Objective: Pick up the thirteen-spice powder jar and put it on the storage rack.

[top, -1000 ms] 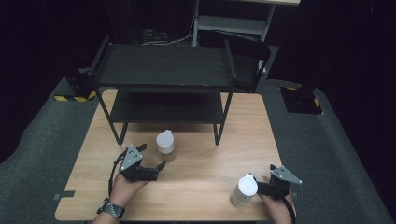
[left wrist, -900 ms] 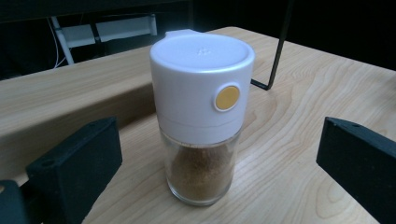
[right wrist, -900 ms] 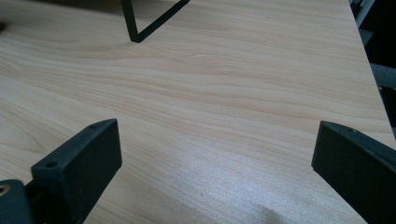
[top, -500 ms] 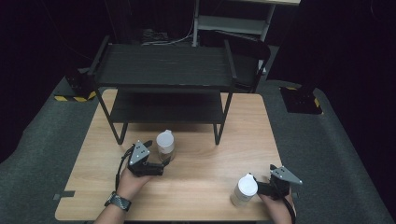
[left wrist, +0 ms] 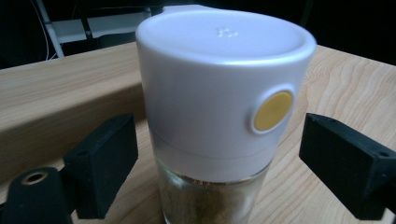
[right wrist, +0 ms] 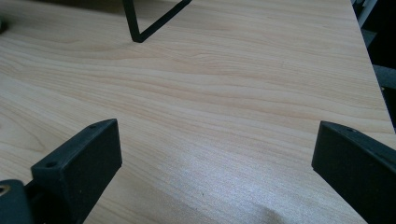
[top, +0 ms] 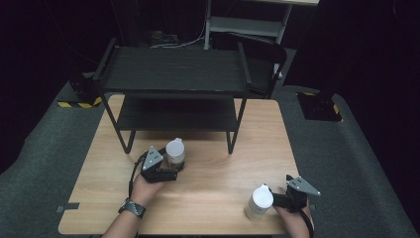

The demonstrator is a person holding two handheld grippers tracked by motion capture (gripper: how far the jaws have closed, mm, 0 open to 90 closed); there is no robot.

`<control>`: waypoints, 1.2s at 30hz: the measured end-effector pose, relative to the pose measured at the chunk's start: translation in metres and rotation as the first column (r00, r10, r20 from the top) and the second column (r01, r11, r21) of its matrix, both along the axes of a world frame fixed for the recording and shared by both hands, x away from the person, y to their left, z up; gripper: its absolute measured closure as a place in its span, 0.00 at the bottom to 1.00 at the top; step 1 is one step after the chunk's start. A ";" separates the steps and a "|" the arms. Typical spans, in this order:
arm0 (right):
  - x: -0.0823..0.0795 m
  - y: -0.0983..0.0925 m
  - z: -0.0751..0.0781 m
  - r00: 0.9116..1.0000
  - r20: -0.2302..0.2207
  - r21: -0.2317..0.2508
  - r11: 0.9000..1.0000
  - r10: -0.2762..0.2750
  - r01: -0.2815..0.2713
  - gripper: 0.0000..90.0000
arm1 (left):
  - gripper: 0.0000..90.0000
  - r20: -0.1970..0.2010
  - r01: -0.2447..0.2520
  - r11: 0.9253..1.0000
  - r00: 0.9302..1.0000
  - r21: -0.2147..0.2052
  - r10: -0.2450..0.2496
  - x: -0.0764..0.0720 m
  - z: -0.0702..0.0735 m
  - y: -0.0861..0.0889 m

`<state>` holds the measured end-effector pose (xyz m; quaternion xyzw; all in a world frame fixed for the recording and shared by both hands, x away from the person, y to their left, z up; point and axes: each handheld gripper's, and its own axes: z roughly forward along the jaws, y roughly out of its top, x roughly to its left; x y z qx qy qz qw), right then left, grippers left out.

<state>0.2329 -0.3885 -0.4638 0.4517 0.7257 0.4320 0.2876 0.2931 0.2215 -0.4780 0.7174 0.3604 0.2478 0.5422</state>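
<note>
Left gripper [top: 171, 166] has moved up to the spice jar [top: 175, 152] before the black shelf [top: 173, 74], jaws just closing, flanking it untouched. Right gripper [top: 277, 198] jaws apart, empty, beside second jar [top: 259, 202].

- The left gripper [top: 171, 171] is at a white-capped jar [top: 175, 152] just before the black shelf rack [top: 173, 74], its jaws having just been closing around it.
- The right gripper [top: 277, 198] rests beside a second white-capped jar [top: 259, 202] near the counter's [top: 223, 163] front right corner.
</note>
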 end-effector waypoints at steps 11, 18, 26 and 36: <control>0.000 0.000 -0.001 1.000 0.004 0.000 1.000 0.002 -0.002 0.01 | 0.21 0.016 -0.004 1.000 1.000 -0.006 0.005 0.004 -0.001 -0.004; 0.000 -0.002 -0.001 1.000 0.003 0.008 1.000 0.004 -0.004 0.01 | 0.26 0.027 -0.005 1.000 1.000 0.026 0.004 0.005 0.001 -0.010; -0.001 -0.002 -0.001 1.000 0.006 0.006 1.000 0.005 -0.005 0.01 | 0.33 0.041 -0.016 1.000 0.999 0.025 0.015 0.004 -0.002 -0.009; -0.001 -0.002 -0.001 1.000 0.006 0.010 1.000 0.003 -0.003 0.01 | 0.34 0.048 -0.020 1.000 0.999 0.000 0.020 0.001 -0.006 -0.008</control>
